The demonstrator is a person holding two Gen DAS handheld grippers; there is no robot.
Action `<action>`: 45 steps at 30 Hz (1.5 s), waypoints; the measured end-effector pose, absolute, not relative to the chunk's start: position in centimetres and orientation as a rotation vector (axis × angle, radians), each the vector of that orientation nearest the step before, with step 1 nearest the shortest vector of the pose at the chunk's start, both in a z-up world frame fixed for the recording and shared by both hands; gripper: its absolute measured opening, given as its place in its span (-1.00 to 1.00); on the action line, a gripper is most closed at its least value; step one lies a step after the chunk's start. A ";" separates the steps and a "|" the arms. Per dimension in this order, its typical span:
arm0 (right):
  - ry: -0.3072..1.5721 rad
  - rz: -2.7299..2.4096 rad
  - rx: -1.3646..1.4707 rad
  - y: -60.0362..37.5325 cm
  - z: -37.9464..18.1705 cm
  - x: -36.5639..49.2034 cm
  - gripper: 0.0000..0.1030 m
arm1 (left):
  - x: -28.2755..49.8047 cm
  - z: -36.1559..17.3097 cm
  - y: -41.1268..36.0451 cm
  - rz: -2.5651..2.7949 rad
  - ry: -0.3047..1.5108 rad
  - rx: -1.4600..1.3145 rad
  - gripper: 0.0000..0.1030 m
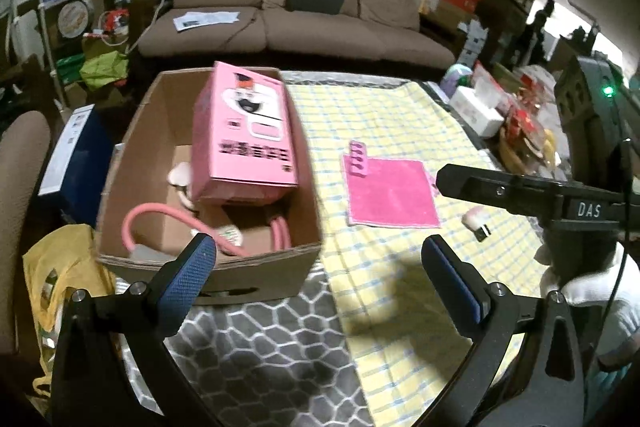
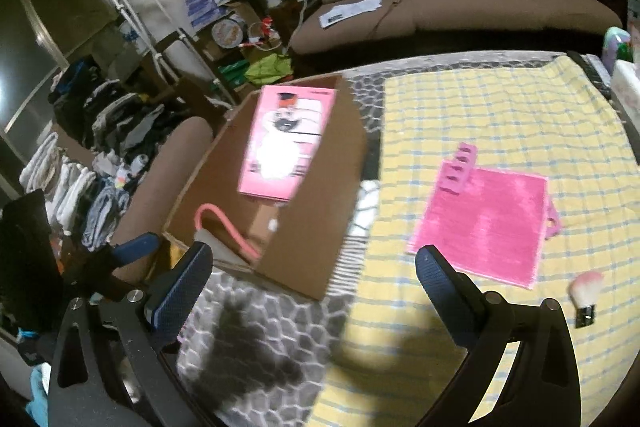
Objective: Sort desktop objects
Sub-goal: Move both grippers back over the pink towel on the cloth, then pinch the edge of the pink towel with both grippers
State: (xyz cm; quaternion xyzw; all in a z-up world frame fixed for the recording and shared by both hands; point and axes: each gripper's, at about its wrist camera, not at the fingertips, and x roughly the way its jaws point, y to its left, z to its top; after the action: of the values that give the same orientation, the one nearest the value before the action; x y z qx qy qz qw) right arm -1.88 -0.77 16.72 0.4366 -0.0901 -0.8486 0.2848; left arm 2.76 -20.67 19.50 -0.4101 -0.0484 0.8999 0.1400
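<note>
The cardboard box (image 1: pixel 208 187) stands ahead of the left gripper (image 1: pixel 320 267), a little to its left. Inside it a pink carton (image 1: pixel 244 131) leans tilted, and a pink hose (image 1: pixel 160 223) curls on the bottom. Ahead of the right gripper (image 2: pixel 316 275) a pink cloth (image 2: pixel 484 223) lies flat on the yellow checked cloth (image 2: pixel 460 115), a pink toe separator (image 2: pixel 458 167) touching its far corner; a small brush (image 2: pixel 586 293) lies to the right. Both grippers are spread wide and hold nothing.
</note>
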 end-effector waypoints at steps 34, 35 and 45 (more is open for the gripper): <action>-0.269 -2.492 1.401 14.7 3.6 -8.8 0.68 | -6.6 7.3 -4.3 2.397 -0.039 -1.382 1.00; -0.263 -2.497 1.402 14.7 3.1 -9.2 0.67 | -7.1 6.9 -4.3 2.398 -0.039 -1.388 1.00; -0.105 -2.544 1.432 13.6 1.1 -11.1 0.36 | -10.3 3.9 -4.3 2.414 -0.029 -1.415 0.77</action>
State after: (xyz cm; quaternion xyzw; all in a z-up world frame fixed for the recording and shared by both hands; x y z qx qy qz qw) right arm -11.15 13.62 1.09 0.4871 -0.0358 -0.8656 0.1100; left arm -10.33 -4.26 3.89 -0.4981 -0.0101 0.8501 0.1707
